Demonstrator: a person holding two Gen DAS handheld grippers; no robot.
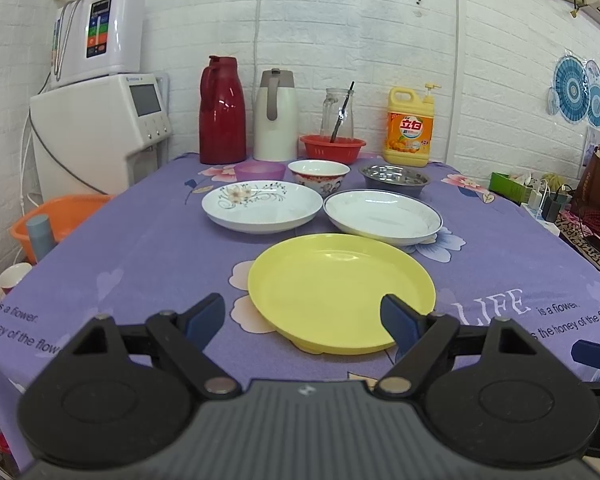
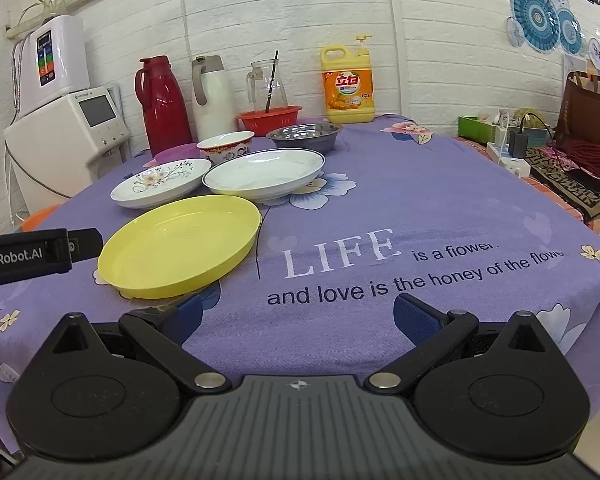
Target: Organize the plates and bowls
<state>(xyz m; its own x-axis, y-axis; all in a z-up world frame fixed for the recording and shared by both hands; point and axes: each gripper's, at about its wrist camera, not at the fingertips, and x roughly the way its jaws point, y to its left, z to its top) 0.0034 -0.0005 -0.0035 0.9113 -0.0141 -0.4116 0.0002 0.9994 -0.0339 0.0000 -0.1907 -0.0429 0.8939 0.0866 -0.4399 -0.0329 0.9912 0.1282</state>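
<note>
A yellow plate (image 1: 340, 292) (image 2: 180, 246) lies nearest on the purple tablecloth. Behind it are a floral white plate (image 1: 262, 206) (image 2: 160, 182) and a plain white plate (image 1: 382, 216) (image 2: 266, 174). Further back stand a purple bowl (image 1: 260, 170) (image 2: 176, 155), a red-patterned white bowl (image 1: 320, 176) (image 2: 226, 146) and a steel bowl (image 1: 394, 180) (image 2: 304, 134). My left gripper (image 1: 303, 318) is open and empty, at the yellow plate's near edge. My right gripper (image 2: 298, 316) is open and empty, right of that plate.
At the table's back stand a red thermos (image 1: 222, 112), a white thermos (image 1: 274, 116), a glass jug (image 1: 338, 114), a red basket (image 1: 332, 148) and a yellow detergent bottle (image 1: 408, 128). White appliances (image 1: 100, 128) stand left. An orange basin (image 1: 60, 220) sits below the left edge.
</note>
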